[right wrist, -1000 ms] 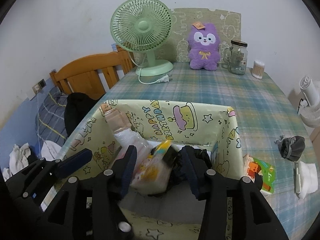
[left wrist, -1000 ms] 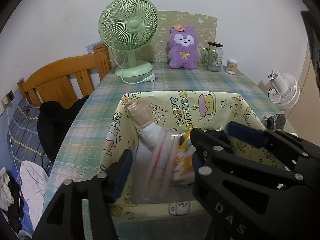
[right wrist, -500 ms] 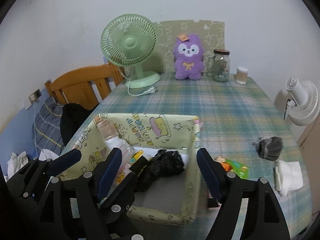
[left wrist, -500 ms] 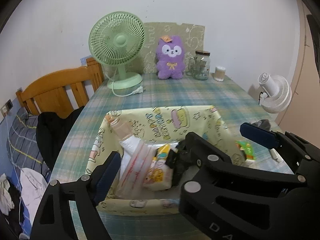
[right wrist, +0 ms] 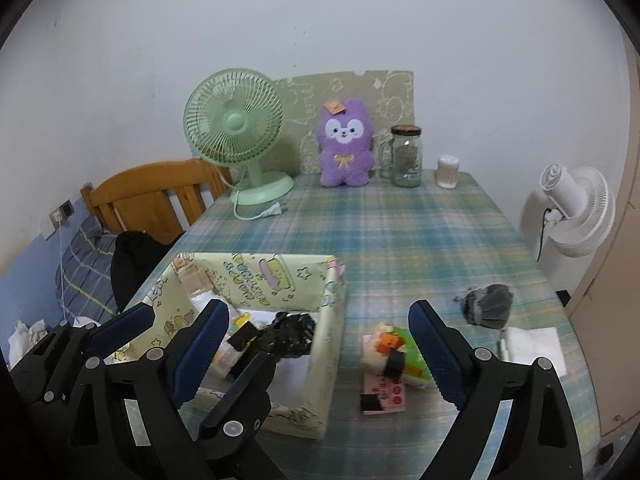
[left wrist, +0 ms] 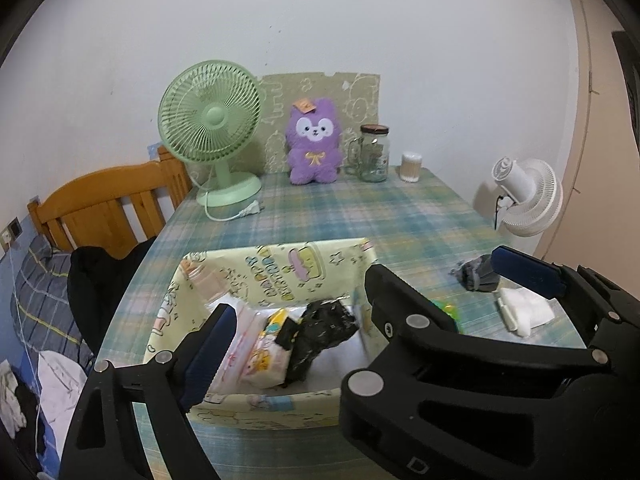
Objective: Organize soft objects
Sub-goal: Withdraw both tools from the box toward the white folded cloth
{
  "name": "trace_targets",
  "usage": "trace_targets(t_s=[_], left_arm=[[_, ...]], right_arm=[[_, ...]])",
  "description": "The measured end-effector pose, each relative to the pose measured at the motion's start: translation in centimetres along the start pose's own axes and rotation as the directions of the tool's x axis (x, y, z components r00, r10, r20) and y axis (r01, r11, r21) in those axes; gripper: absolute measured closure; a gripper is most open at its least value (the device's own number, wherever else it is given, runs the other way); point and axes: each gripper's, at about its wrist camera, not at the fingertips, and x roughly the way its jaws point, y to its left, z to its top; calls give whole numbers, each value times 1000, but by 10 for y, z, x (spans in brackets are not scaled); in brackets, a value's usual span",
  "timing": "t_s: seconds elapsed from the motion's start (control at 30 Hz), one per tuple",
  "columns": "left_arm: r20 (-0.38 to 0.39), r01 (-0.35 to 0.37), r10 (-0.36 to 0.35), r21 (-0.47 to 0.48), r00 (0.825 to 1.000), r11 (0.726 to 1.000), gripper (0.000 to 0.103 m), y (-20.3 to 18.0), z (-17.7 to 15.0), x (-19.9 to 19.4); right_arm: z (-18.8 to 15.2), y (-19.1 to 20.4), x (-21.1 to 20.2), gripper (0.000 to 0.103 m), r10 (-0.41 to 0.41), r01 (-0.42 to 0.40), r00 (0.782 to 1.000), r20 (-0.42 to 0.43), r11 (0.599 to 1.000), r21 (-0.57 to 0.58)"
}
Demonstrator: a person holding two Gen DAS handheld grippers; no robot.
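At the far left, off the tabletop (right wrist: 400, 232), lie a bed with a wooden headboard (right wrist: 152, 188) and dark clothing beside the tabletop's left edge. The yellow cartoon-print box (right wrist: 324, 320) sits close to that edge; inside it lie a clear pouch (left wrist: 240, 344), a yellow-and-white packet (left wrist: 268, 360) and a crumpled black item (left wrist: 324, 332), packed toward the left half, with bare floor on the right half.

The left hand-held gripper (left wrist: 292, 344) hovers above the box, released and holding nothing. The right hand-held gripper (right wrist: 316, 352) is likewise spread wide and empty, straddling the box's right wall and the colourful soft packets (right wrist: 388, 356) that lie on the tabletop just beside that wall. Further right sit a grey bundled cloth (right wrist: 486, 304) and a white folded item (right wrist: 532, 344) near the right edge.

Risks, as I judge them: the box looks light and thin-walled, so a finger lowered too close could catch the wall and tip or shove it toward the near left edge. The packets overlap, so a pinch might lift only one or drag the others. The white item lies near the drop-off and could be nudged over.

Open room is generous in the middle of the tabletop; the green fan (right wrist: 240, 136), purple plush (right wrist: 346, 144) and jar (right wrist: 406, 156) stand well apart at the back.
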Motion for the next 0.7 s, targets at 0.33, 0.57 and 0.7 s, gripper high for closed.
trace_targets(t_s=[0.33,0.57,0.7], left_arm=[[40,27,-27,19,999,999,11,-31,7,-18],[63,44,-45,14,997,999,9,-51,11,-29],[75,47,-48,19,996,999,8,-62,13,-34]], right_arm=[[2,-28,-32,8,-34,33,998,50,999,24],[5,-47,-53,8,-48,46,996,81,998,30],[5,-56,-63,8,-55,52,994,97,998,36]])
